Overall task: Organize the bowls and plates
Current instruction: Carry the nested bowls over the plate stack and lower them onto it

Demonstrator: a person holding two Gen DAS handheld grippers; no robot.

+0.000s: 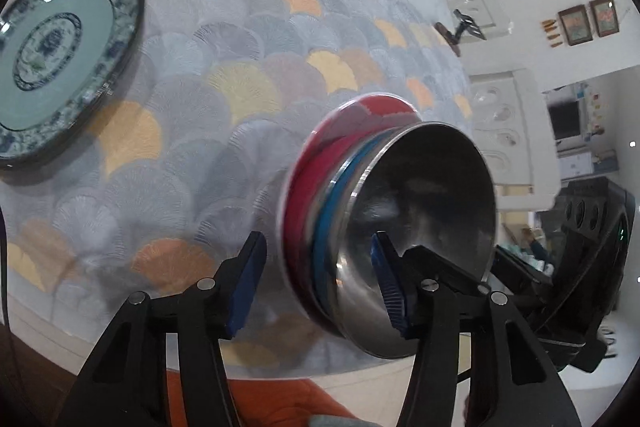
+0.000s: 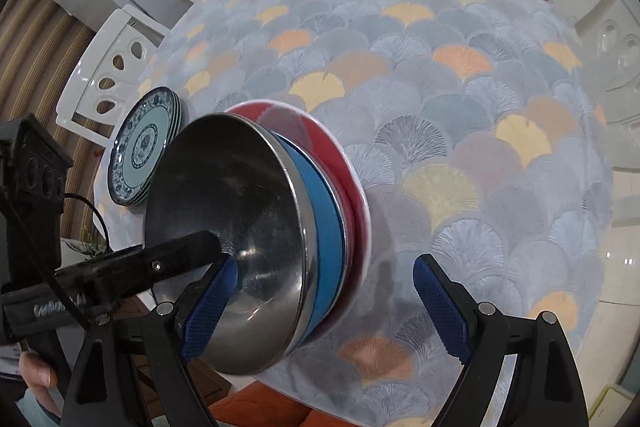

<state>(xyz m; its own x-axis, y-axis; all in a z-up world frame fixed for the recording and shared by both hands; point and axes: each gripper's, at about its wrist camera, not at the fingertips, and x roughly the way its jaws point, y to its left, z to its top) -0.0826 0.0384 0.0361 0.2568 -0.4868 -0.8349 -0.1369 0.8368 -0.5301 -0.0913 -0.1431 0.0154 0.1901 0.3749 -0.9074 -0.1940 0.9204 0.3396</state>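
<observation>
Left hand-held gripper [image 1: 318,281] released astride one steel bowl [image 1: 420,227] rim, right hand-held gripper [image 2: 326,303] likewise spread

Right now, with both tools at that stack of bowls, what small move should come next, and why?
Probably close the left tool on the steel bowl. Its jaws are open, one pad inside the bowl and one outside past the blue bowl and red plate. The right tool also straddles the stack, open, so nothing is gripped yet.
</observation>
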